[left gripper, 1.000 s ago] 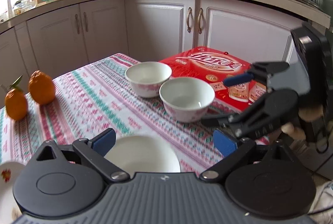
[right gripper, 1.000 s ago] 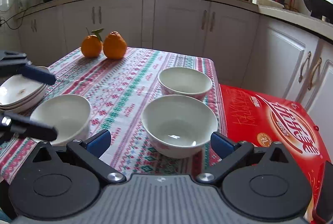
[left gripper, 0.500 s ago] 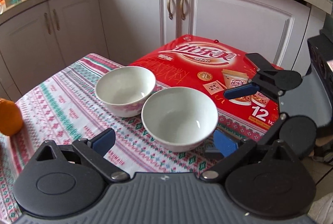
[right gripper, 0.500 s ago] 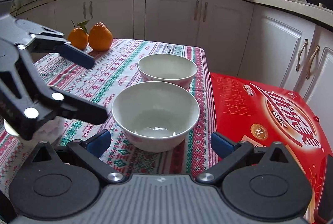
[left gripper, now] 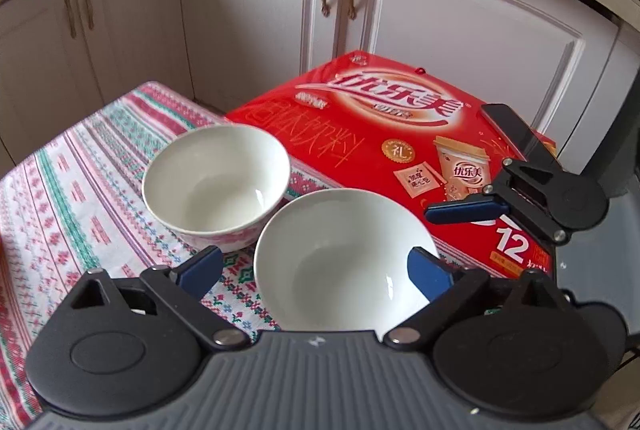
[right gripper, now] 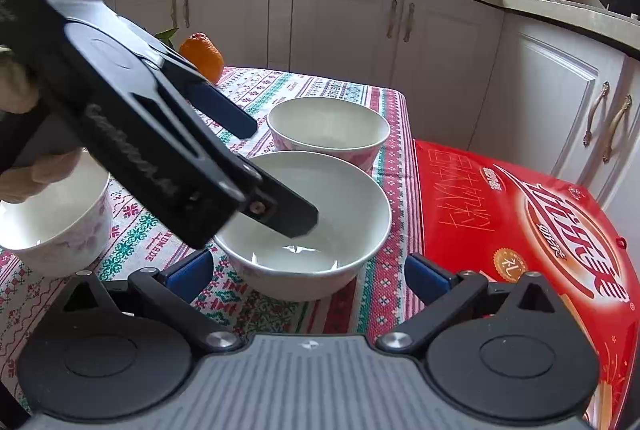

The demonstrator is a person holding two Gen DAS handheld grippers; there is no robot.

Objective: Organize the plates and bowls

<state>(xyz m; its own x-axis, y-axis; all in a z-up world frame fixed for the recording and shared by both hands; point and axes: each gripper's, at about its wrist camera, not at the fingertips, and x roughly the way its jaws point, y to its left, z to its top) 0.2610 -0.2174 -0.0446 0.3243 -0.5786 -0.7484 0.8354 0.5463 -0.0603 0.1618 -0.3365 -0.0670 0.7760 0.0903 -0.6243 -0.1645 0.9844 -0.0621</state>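
Observation:
Two white bowls stand side by side on the patterned tablecloth. The near bowl [left gripper: 340,262] [right gripper: 316,230] lies between my open left gripper's [left gripper: 316,270] fingers; one finger reaches inside its rim, as the right wrist view shows. The far bowl [left gripper: 216,182] [right gripper: 328,128] stands just behind it. My right gripper [right gripper: 308,278] is open and empty, just short of the near bowl; it shows in the left wrist view [left gripper: 468,210] at right. A third bowl [right gripper: 56,226] stands at the left.
A red drink carton [left gripper: 392,134] [right gripper: 528,222] lies right of the bowls at the table's edge. An orange [right gripper: 202,56] sits at the back of the table. White kitchen cabinets [left gripper: 460,30] stand behind.
My left gripper has swung right from the third bowl and closed in on the near bowl, one finger now inside its rim. My right gripper has moved slightly closer.

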